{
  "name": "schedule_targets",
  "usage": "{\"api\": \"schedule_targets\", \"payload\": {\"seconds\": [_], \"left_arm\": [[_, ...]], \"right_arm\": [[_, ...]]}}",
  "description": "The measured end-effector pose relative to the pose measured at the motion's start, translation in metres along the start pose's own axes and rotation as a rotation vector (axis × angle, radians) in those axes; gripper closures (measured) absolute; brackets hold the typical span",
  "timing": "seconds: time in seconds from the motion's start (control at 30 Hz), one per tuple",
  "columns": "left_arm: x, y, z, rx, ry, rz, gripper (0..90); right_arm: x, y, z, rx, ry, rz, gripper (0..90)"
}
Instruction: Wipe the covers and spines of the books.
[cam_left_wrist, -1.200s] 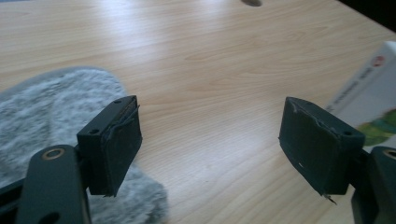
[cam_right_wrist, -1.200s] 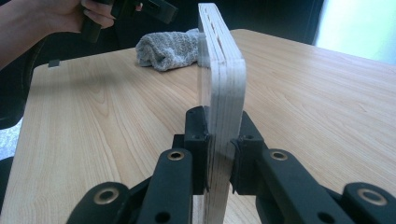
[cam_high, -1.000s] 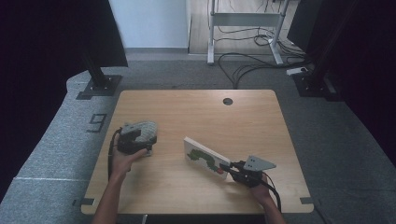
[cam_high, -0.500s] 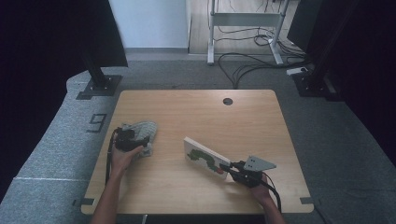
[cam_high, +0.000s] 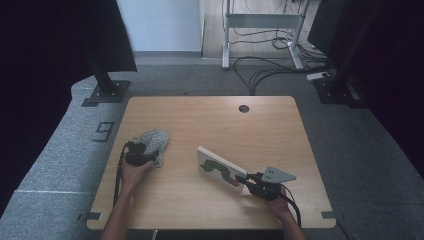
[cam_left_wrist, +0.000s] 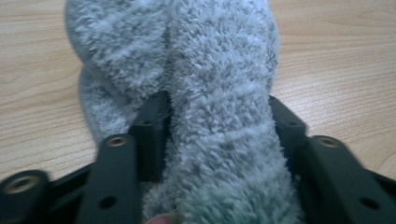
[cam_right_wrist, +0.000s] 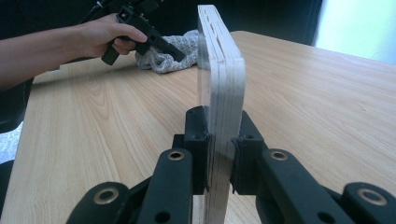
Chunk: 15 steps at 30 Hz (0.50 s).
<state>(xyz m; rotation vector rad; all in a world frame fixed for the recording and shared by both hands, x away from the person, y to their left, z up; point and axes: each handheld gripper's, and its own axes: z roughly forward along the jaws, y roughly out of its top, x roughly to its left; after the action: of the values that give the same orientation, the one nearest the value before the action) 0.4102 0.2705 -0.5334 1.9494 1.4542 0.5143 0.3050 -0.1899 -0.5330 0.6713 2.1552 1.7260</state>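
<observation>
A grey fluffy sock (cam_high: 156, 140) lies at the table's left side. My left gripper (cam_high: 142, 152) is at the sock's near end. In the left gripper view its jaws (cam_left_wrist: 217, 130) have just been closing and now squeeze a fold of the sock (cam_left_wrist: 219, 70) between them. A picture board book (cam_high: 220, 168) with a green caterpillar on its cover is held tilted above the table at the front right. My right gripper (cam_high: 245, 181) is shut on its near edge. In the right gripper view the pads (cam_right_wrist: 201, 140) clamp the book (cam_right_wrist: 224, 79), which stands edge-on.
The wooden table (cam_high: 215, 120) has a round cable hole (cam_high: 243, 108) near its far edge. Beyond it are a desk frame with loose cables (cam_high: 265, 65) on the floor and dark stands at both sides. In the right gripper view the other hand and gripper (cam_right_wrist: 140, 28) rest on the sock (cam_right_wrist: 163, 60).
My left gripper has sunk onto the sock and its jaws have closed on the fabric. The right gripper and the book have stayed still.
</observation>
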Motion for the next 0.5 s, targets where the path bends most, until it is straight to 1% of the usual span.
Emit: {"api": "schedule_targets", "payload": {"seconds": [0.1,0.13,0.23,0.3,0.4,0.5], "left_arm": [[0.000,-0.001,-0.001,-0.020,-0.016,-0.004,61.4],[0.000,-0.002,-0.001,-0.030,-0.025,-0.014,63.0],[-0.001,0.000,-0.007,-0.052,-0.066,-0.031,65.8],[-0.005,0.003,-0.014,-0.071,-0.093,-0.021,66.3],[-0.013,0.005,-0.024,-0.111,-0.155,-0.033,66.4],[-0.024,0.006,-0.030,-0.135,-0.194,-0.020,66.4]], "right_arm": [[0.001,0.000,0.000,0.000,-0.002,-0.003,78.8],[0.001,0.000,0.000,-0.001,-0.002,-0.004,78.8],[0.000,0.000,0.000,0.000,-0.002,-0.004,78.8],[0.000,0.000,0.000,0.000,-0.001,-0.004,78.8],[0.000,0.000,0.000,-0.001,0.000,-0.002,78.8],[0.001,0.000,0.000,0.001,-0.003,-0.008,78.8]]}}
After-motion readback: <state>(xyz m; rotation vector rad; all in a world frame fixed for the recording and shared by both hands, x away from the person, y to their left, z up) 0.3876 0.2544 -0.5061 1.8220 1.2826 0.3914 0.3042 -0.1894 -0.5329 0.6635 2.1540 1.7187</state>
